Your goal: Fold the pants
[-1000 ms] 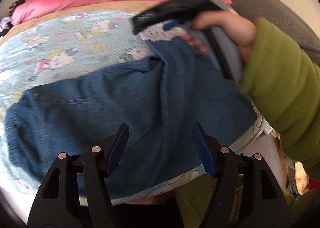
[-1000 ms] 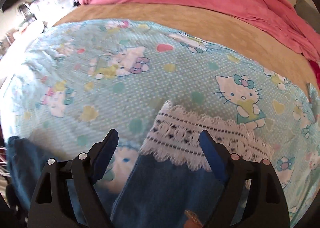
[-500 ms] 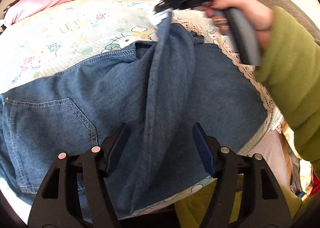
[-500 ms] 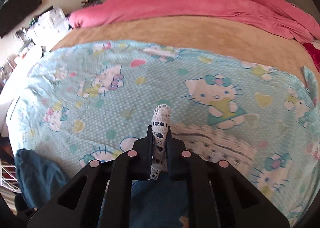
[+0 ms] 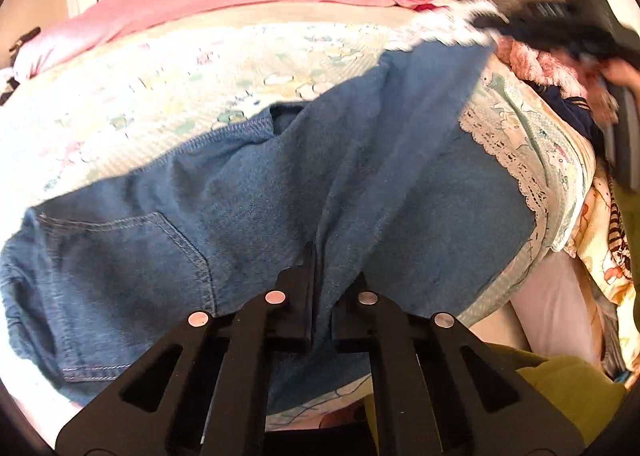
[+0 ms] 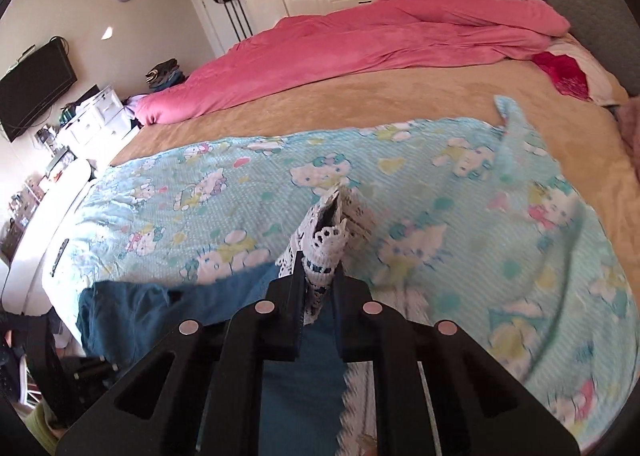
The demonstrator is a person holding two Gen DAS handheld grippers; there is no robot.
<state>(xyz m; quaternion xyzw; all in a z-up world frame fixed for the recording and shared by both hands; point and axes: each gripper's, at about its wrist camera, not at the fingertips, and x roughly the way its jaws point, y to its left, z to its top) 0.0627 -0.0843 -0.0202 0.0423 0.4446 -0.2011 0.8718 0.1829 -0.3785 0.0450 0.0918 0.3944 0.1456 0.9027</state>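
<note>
Pants (image 5: 280, 184) of blue denim with white lace hems lie on a pale blue cartoon-print sheet (image 6: 460, 216) spread over the bed (image 6: 400, 96), the back pocket up and toward the left in the left wrist view. The left hand-held gripper (image 5: 320, 288) has just been closing; its fingers are now clamped together on a raised fold of denim near the middle of the pants. The right hand-held gripper (image 6: 318, 288) is pinched shut on the lace hem (image 6: 326, 240) of one leg, which stands up between its fingers. In the left wrist view that leg stretches away toward the upper right, lifted off the sheet up to the right hand-held gripper. The other leg's lace hem (image 5: 508, 160) lies flat on the sheet. A pink blanket (image 6: 360, 40) is bunched along the far side of the bed.
</note>
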